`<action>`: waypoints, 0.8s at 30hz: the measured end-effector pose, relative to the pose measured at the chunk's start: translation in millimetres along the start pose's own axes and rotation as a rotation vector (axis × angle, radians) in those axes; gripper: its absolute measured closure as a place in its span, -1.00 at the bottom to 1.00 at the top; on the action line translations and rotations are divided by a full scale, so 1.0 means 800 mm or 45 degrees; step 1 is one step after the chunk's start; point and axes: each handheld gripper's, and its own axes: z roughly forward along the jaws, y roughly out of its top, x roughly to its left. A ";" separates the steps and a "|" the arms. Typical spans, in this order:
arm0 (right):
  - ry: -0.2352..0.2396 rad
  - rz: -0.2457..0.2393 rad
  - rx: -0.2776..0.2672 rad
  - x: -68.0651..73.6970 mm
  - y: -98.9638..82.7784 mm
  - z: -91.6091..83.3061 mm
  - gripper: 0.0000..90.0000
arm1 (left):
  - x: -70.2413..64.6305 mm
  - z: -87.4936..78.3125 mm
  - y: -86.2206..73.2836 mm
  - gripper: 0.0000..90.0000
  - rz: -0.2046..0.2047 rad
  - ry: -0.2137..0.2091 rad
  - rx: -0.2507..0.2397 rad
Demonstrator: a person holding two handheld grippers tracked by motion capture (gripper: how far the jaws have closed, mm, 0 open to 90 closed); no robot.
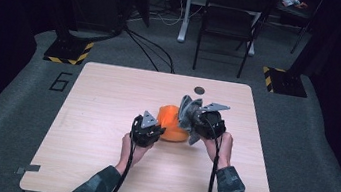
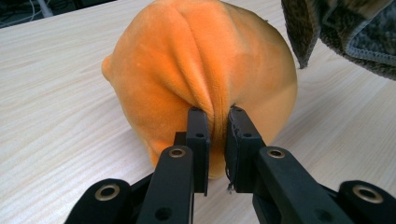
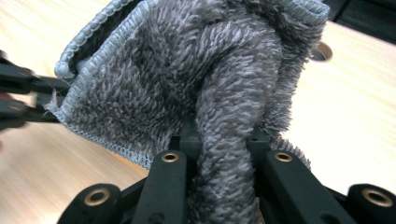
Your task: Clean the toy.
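An orange plush cloth (image 1: 172, 122) lies bunched in a mound (image 2: 201, 70) at the middle of the wooden table (image 1: 105, 117). My left gripper (image 1: 150, 126) sits at its near left side; in the left gripper view (image 2: 218, 135) its jaws pinch a fold of the orange fabric. My right gripper (image 1: 194, 119) is shut on a grey fuzzy towel (image 1: 187, 109), lifted just right of the orange mound. In the right gripper view (image 3: 224, 154) a thick roll of the grey towel (image 3: 187, 79) is clamped between the jaws and hangs over them.
A small round dark hole (image 1: 199, 90) lies in the tabletop behind the cloths, also seen as a dark hole (image 3: 320, 51). A black chair (image 1: 230, 18) and floor stands with yellow-black bases (image 1: 68, 51) are beyond the table's far edge.
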 end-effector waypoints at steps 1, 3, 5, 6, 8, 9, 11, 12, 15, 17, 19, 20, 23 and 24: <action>0.008 -0.016 0.001 0.003 0.002 0.000 0.69 | -0.001 -0.001 0.000 0.80 -0.004 -0.002 -0.002; 0.017 -0.024 0.003 0.012 0.004 0.000 0.69 | -0.004 -0.001 0.000 0.80 0.003 -0.004 -0.001; 0.029 -0.062 -0.006 0.019 0.005 0.002 0.69 | -0.008 0.000 0.001 0.80 0.013 -0.009 -0.006; 0.030 -0.057 -0.011 0.024 0.005 0.004 0.69 | -0.011 -0.001 0.001 0.80 0.023 -0.014 -0.003; 0.037 -0.102 -0.018 0.030 0.004 0.007 0.68 | -0.016 -0.001 0.002 0.80 0.047 -0.022 -0.002; 0.034 -0.116 -0.003 0.034 0.002 0.011 0.68 | -0.018 -0.001 0.002 0.80 0.064 -0.025 0.004; 0.025 -0.143 0.026 0.037 -0.002 0.020 0.68 | -0.023 0.001 0.002 0.80 0.082 -0.025 0.010; 0.007 -0.159 0.027 0.036 -0.005 0.023 0.68 | -0.023 0.002 0.001 0.80 0.079 -0.025 0.008; -0.001 -0.148 0.058 0.029 -0.007 0.026 0.68 | -0.019 0.004 -0.001 0.80 0.080 -0.025 0.013; -0.025 -0.136 0.080 0.024 -0.010 0.028 0.68 | -0.015 0.004 -0.002 0.80 0.063 -0.028 0.017; -0.035 -0.121 0.098 0.018 -0.015 0.032 0.68 | -0.011 0.006 -0.003 0.80 0.053 -0.025 0.017; -0.047 -0.112 0.110 0.015 -0.017 0.035 0.68 | -0.009 0.006 -0.004 0.80 0.046 -0.025 0.015; -0.060 -0.077 0.150 0.004 -0.025 0.040 0.68 | -0.006 0.007 -0.006 0.80 0.037 -0.026 0.012; -0.071 -0.062 0.166 0.001 -0.028 0.042 0.68 | -0.005 0.007 -0.006 0.80 0.037 -0.023 0.013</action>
